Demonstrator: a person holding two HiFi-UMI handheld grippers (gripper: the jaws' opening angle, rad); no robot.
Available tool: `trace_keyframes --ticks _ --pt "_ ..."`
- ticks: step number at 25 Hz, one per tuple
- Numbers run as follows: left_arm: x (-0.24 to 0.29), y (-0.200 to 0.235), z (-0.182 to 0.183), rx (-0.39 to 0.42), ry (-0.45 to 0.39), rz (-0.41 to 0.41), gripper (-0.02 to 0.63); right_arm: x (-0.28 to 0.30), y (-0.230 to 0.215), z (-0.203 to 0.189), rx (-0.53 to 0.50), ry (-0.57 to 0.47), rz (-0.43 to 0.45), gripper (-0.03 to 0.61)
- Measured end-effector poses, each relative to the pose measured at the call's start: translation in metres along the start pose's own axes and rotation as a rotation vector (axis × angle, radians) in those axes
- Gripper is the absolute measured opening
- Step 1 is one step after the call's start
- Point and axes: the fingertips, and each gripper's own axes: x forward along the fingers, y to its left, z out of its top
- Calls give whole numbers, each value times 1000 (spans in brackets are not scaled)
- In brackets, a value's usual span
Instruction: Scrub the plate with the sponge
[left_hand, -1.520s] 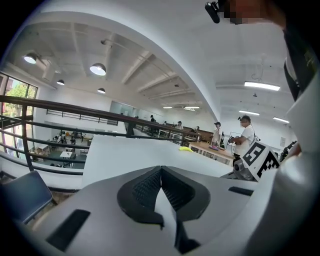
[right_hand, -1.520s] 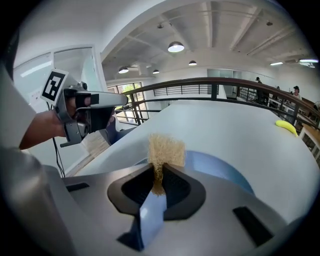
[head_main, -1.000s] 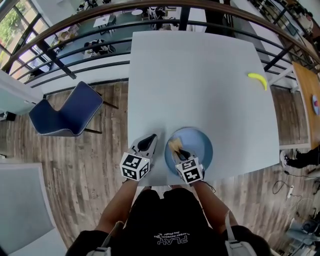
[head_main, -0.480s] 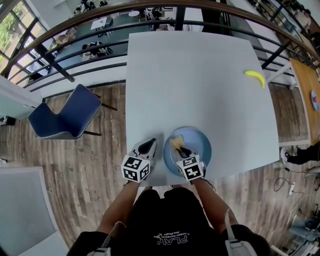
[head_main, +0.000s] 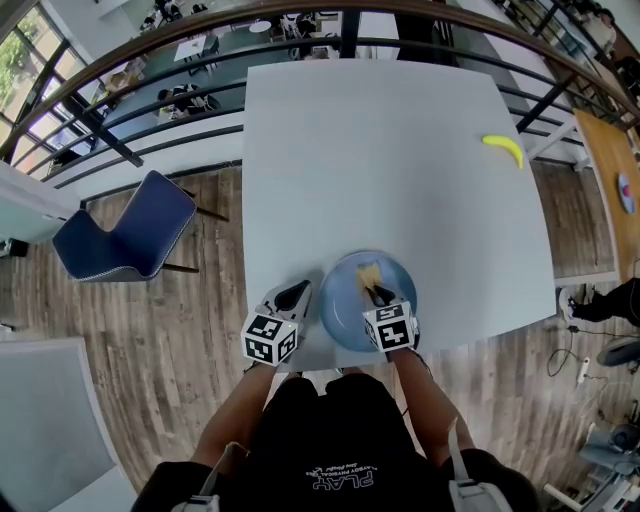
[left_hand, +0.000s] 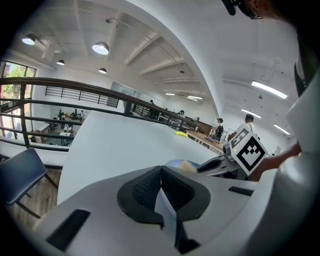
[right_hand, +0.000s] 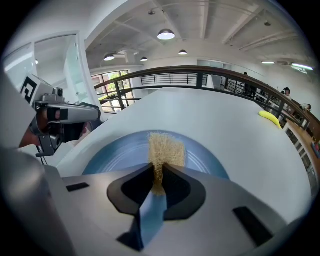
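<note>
— Two grippers: what do they hold?
— My right gripper (head_main: 378, 294) pinches the sponge (head_main: 369, 272) over the plate (head_main: 340, 305); my left gripper (head_main: 294, 293), jaws together and empty, sits just left of the plate.

Both grippers held close before the torso, forearms bare
Left gripper (head_main: 296, 292) has its jaws pressed together, empty; right gripper (head_main: 380, 296) reaches slightly further forward, jaws pinching the sponge (right_hand: 166, 148)

A round blue plate (head_main: 342, 302) is set flat near the near edge of the white worktop (head_main: 400, 160). A tan, fibrous sponge (head_main: 369, 272) is laid on its middle, pinched at one end by the right gripper (head_main: 379, 292).
</note>
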Motion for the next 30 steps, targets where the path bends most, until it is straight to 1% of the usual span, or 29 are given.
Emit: trace_keyframes --ticks 4,10,15,18,21,30 --pt "5 -8 -3 8 21 -14 14 -4 -16 -3 31 10 -30 60" --pt "12 -13 -3 32 36 -35 14 -6 -37 -3 49 23 -89 60" --pt "13 -23 -8 19 43 -47 14 -13 -41 -10 31 29 -96 60" --pt "10 -22 -9 26 53 -41 14 -18 -32 -4 34 9 -79 60" --pt "9 -20 -12 21 64 -28 14 -19 -18 0 11 -2 -49 60" --pt "-5 -16 -25 -8 75 -19 14 -18 47 0 -21 12 83 60"
